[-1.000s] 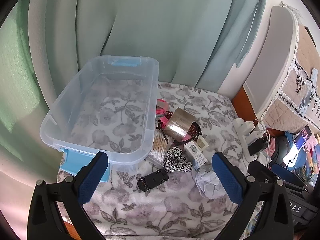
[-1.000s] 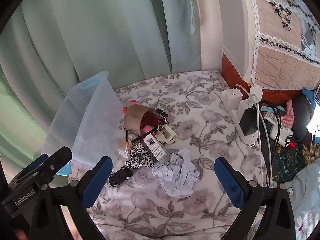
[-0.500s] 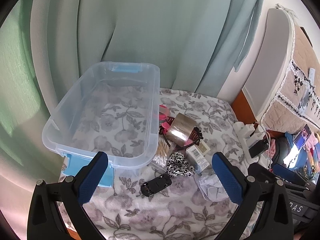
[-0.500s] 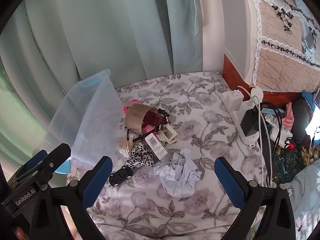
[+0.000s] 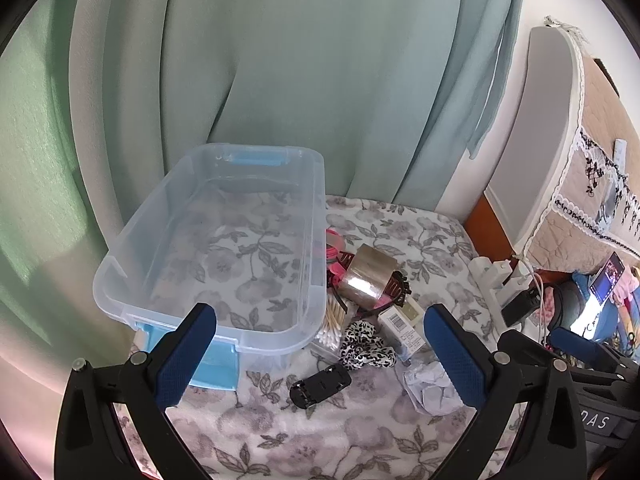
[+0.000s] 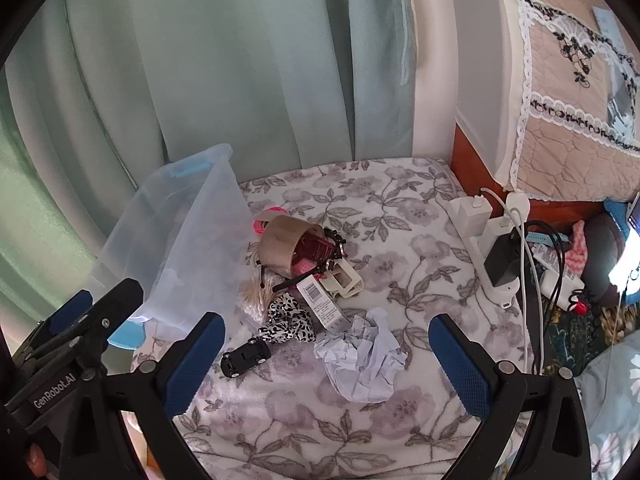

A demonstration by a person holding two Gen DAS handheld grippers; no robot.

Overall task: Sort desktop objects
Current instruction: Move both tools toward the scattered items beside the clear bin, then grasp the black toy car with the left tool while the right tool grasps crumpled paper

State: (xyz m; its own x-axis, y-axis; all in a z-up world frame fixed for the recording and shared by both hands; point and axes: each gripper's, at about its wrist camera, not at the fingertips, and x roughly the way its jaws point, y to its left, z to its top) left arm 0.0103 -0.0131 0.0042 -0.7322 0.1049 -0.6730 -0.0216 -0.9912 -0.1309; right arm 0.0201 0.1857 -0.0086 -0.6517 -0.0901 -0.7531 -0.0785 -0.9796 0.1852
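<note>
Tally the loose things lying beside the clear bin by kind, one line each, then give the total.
Tape roll: 1
Toy car: 1
Crumpled paper: 1
Leopard-print scrunchie: 1
Cotton swab pack: 1
Barcoded box: 1
Cream clip: 1
Pink items, partly hidden under the tape: count unclear
Total clearly seen: 7

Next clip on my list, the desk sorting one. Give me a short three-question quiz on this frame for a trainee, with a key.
1. True or false: the clear plastic bin already holds some of the sorted items.
2. Multiple choice: what lies nearest the right gripper? A) roll of brown tape B) crumpled paper C) white power strip
3. Fill in: the black toy car sits on the floral ____, outside the bin.

Key:
1. False; only the floral pattern shows through its bottom.
2. B; the paper lies between the open jaws in the right wrist view.
3. Cloth. The left gripper is also open and holds nothing.
</note>
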